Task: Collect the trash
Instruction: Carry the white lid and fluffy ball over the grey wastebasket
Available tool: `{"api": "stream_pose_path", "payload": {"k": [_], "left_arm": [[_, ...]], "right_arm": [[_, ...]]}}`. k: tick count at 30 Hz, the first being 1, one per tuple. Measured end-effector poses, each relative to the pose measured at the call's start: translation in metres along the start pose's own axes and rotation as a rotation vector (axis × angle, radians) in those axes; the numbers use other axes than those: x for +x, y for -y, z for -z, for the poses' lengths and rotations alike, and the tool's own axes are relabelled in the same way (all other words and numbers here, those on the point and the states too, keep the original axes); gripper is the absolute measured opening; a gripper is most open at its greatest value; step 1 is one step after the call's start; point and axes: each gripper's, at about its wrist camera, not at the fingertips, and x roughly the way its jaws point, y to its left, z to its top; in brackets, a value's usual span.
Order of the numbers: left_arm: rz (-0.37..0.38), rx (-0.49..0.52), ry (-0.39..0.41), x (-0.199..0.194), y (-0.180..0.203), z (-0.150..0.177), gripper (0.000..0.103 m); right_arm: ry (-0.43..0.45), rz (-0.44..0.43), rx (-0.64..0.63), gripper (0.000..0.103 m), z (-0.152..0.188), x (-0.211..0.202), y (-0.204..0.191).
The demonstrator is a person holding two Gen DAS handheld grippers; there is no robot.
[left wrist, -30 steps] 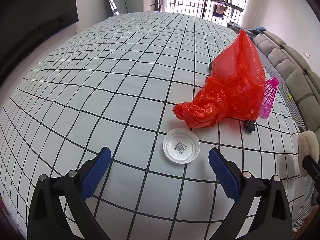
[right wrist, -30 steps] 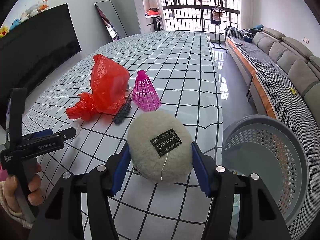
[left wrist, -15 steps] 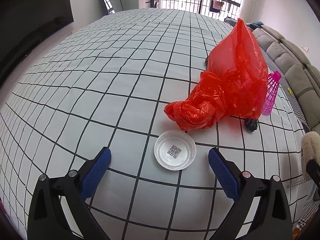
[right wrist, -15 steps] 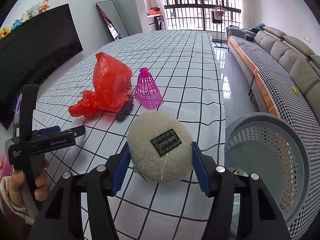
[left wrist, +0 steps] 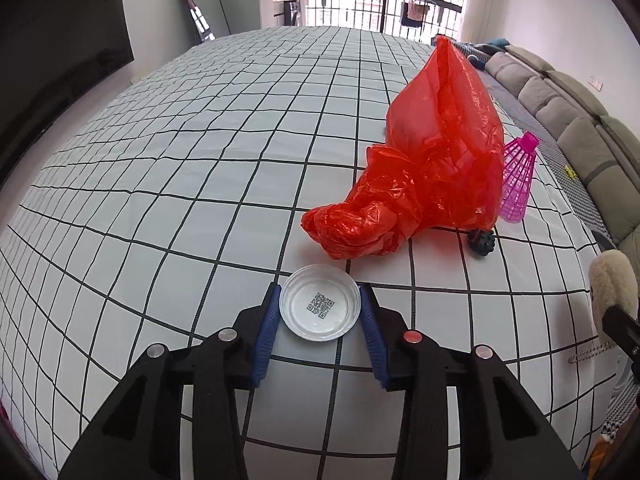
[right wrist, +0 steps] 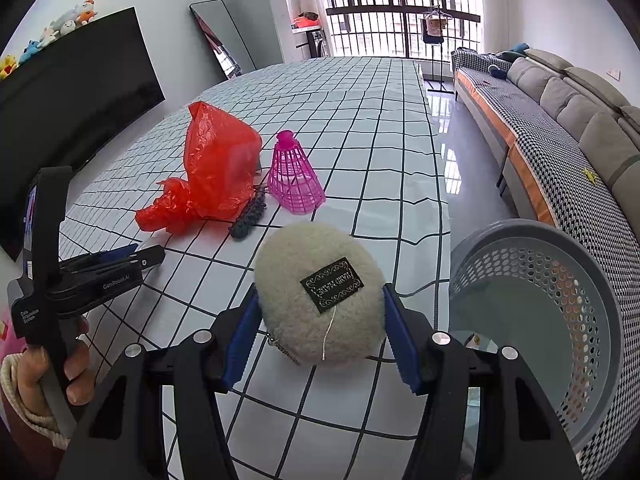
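A small clear plastic lid [left wrist: 304, 322] with a QR code lies on the checked tablecloth [left wrist: 160, 200]. My left gripper [left wrist: 319, 292] is closing its jaws around it, and both blue pads touch its rim. In the right wrist view the left gripper [right wrist: 154, 254] is seen side-on, held by a hand. My right gripper [right wrist: 320, 296] is shut on a fluffy beige pouch [right wrist: 296, 264] with a black label, held above the table's edge. The pouch [left wrist: 612, 284] also shows at the right of the left wrist view. A grey mesh basket [right wrist: 536, 240] stands to its right.
A crumpled red plastic bag [left wrist: 432, 168] lies just beyond the lid. Behind it stand a pink shuttlecock-shaped cone [left wrist: 518, 176] and a dark knobbly item [left wrist: 482, 242]. A sofa [right wrist: 580, 120] runs along the right wall, and a dark screen stands on the left.
The left gripper's jaws have come in from wide apart to the sides of the lid, and the gripper has drawn closer to it. The right gripper and pouch have kept still.
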Motion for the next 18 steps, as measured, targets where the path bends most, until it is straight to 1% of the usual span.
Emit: {"api": "stream_pose_path", "payload": {"k": [9, 14, 18], "left_arm": [[-0.007, 0.012, 0.043, -0.035, 0.013, 0.019, 0.039], [0.031, 0.038, 0.069, -0.055, 0.031, 0.024, 0.039], [0.081, 0.079, 0.090, -0.068, 0.057, 0.027, 0.039]], "right_arm": [[0.003, 0.010, 0.018, 0.057, 0.006, -0.005, 0.009], [0.004, 0.025, 0.033, 0.057, 0.014, -0.013, 0.020], [0.013, 0.053, 0.061, 0.058, 0.021, -0.024, 0.035]]}}
